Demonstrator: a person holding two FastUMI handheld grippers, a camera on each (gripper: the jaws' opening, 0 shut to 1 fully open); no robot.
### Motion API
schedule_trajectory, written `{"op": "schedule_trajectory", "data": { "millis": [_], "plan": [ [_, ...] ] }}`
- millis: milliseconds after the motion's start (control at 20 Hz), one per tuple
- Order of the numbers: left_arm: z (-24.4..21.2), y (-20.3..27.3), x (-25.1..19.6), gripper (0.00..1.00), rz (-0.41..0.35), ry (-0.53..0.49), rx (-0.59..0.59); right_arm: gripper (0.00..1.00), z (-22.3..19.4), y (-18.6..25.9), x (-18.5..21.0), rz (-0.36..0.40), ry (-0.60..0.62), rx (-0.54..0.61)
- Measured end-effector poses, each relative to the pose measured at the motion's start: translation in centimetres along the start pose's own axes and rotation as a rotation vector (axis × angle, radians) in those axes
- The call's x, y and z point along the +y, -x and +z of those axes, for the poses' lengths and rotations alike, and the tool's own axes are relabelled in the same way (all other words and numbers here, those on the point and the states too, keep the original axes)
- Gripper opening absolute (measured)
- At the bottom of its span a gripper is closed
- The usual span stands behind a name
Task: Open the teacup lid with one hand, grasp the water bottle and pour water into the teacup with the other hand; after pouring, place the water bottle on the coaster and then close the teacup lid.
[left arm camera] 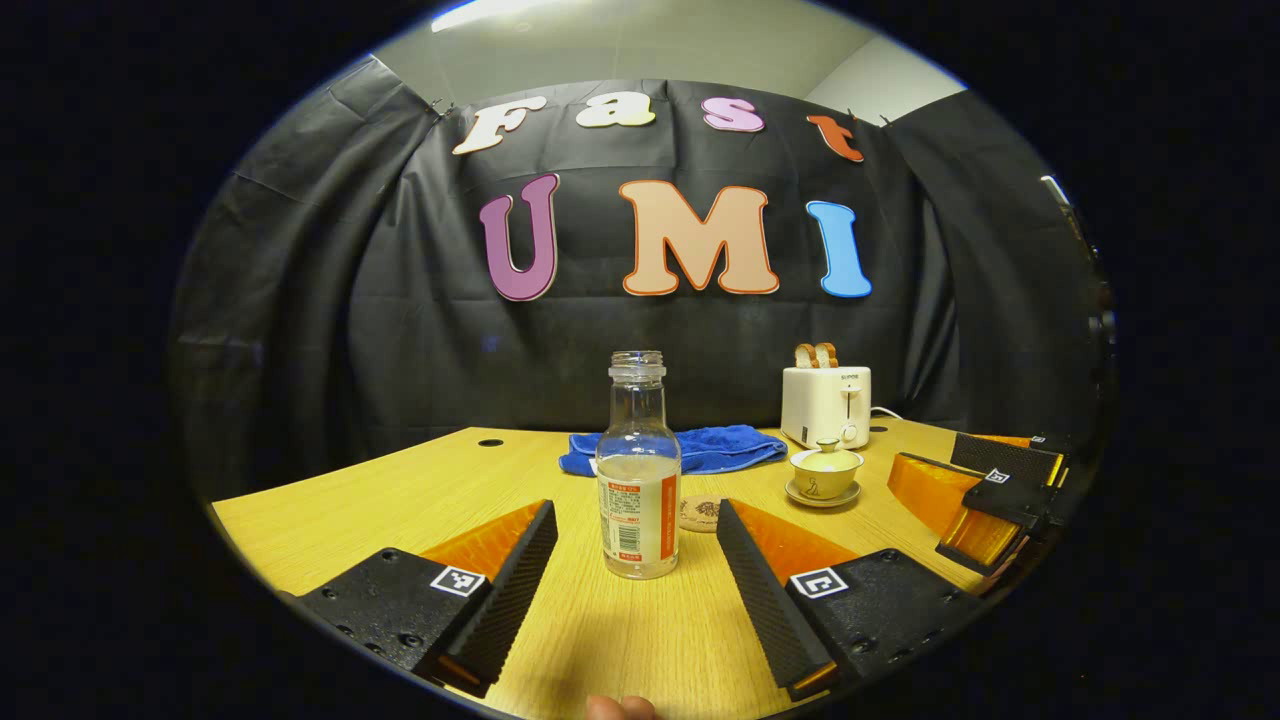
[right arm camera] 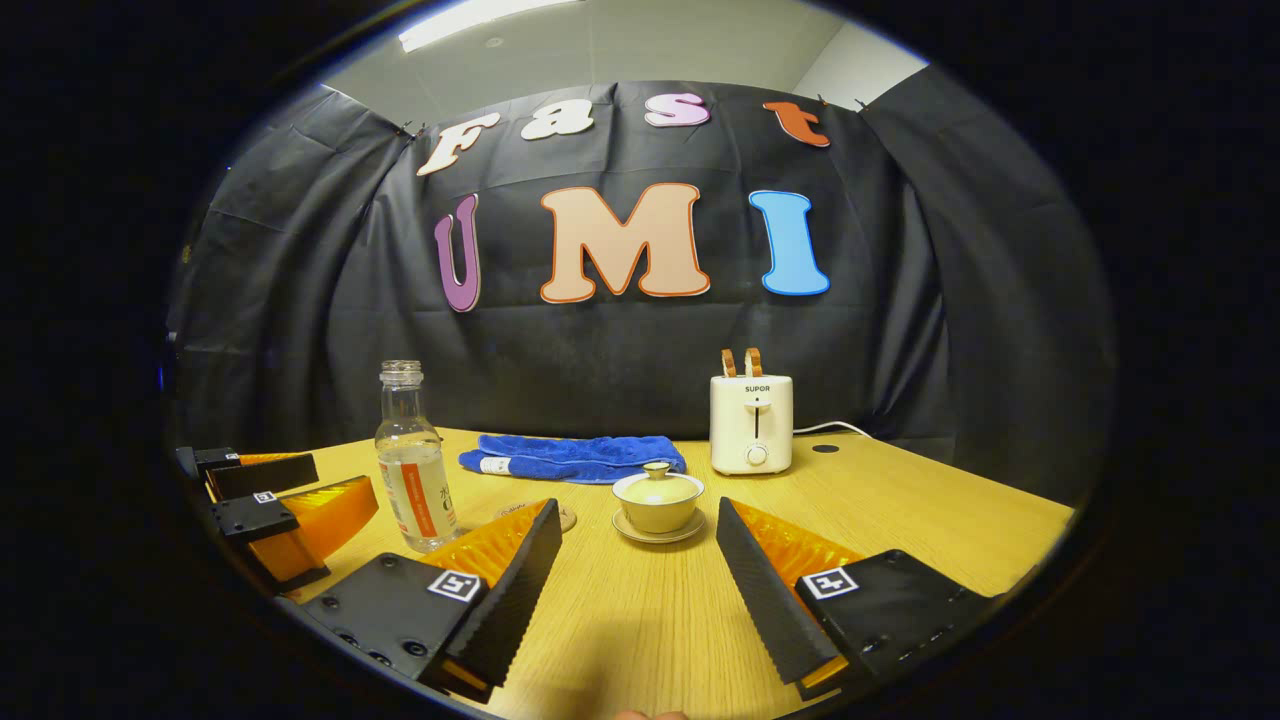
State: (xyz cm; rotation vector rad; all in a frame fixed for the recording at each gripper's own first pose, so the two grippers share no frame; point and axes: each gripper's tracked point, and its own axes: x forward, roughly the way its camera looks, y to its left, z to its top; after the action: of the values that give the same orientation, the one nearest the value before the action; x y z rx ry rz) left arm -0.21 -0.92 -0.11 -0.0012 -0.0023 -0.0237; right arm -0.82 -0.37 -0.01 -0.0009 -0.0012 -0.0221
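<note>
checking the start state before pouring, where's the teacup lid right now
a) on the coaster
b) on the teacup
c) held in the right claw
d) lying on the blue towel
b: the lid sits on the teacup, which rests on its saucer; the open right claw is short of it and holds nothing.

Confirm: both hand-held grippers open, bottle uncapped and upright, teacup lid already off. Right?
Not quite. The lid sits on the teacup, as the right gripper view shows. The rest holds: left hand-held gripper and right hand-held gripper are open, and the bottle stands upright, uncapped.
</note>
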Motion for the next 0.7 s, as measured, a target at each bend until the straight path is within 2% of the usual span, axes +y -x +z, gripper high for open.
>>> {"op": "schedule_trajectory", "data": {
  "millis": [700],
  "plan": [
    [0.0, -0.01, -0.15, 0.94, -0.008, 0.0, 0.0, 0.99, -0.03, 0.02, 0.19, 0.011, 0.0, 0.0]
  ]
}}
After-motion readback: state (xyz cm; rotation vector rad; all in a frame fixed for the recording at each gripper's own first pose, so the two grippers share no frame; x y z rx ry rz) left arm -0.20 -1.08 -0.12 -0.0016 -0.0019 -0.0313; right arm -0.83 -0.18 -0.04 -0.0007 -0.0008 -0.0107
